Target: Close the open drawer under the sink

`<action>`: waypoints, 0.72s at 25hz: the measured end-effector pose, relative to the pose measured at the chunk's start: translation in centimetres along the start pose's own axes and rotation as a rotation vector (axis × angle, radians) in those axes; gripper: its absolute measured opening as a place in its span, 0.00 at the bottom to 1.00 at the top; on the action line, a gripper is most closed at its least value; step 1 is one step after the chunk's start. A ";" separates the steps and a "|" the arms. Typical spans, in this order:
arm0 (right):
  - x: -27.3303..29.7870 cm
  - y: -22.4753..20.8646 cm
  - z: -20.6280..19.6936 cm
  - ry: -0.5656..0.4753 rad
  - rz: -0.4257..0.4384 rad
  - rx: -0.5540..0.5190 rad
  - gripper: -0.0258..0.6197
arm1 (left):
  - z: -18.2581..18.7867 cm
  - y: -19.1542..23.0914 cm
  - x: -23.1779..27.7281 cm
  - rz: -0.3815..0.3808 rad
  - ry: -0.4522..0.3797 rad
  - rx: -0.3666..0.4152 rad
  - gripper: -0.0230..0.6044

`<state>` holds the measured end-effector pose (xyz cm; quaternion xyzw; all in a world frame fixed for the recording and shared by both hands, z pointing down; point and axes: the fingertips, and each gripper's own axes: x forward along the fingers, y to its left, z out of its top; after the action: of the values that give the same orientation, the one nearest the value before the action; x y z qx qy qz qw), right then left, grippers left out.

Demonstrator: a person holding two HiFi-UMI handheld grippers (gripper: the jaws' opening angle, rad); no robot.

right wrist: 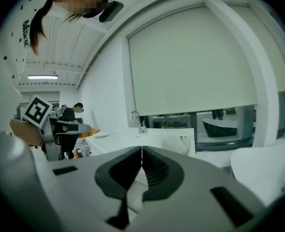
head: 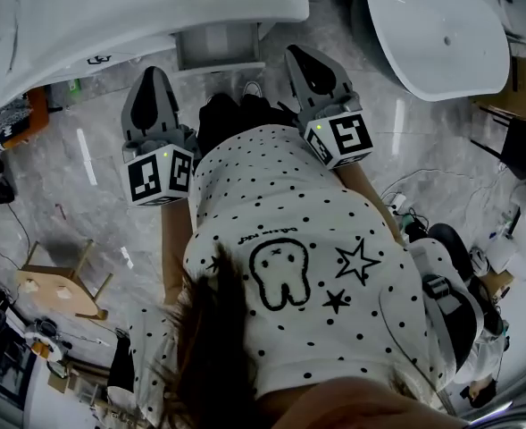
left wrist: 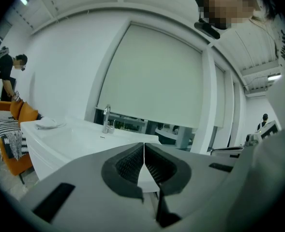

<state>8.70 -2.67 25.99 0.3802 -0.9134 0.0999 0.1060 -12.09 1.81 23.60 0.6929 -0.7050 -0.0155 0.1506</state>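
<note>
Left gripper (head: 152,79) and right gripper (head: 303,56), clenched empty, either side of drawer (head: 216,47) under sink (head: 155,7).

The head view looks steeply down from just above the person's spotted shirt (head: 285,231) to the floor (head: 84,204), with the white sink (head: 155,7) at the far edge. The left gripper (head: 153,77) view sits low on its gripper, facing almost level across the sink to the faucet (left wrist: 106,119) and the window blind (left wrist: 152,76) beyond. The right gripper (head: 304,56) view faces the same way from further right. Both gripper views share sink, faucet and blind. The head view shares only the sink with them.
</note>
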 end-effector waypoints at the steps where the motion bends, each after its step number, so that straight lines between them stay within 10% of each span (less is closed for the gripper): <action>1: 0.1 0.1 0.1 0.000 0.001 -0.001 0.06 | 0.2 0.1 0.0 0.002 -0.003 0.002 0.06; 18: 1.1 -1.9 1.3 -0.018 -0.081 0.015 0.06 | 1.3 -0.5 3.3 -0.068 0.011 0.041 0.06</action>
<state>9.12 -5.06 25.28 0.4186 -0.8973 0.0991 0.0988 -11.86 -1.69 22.92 0.7196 -0.6802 -0.0022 0.1397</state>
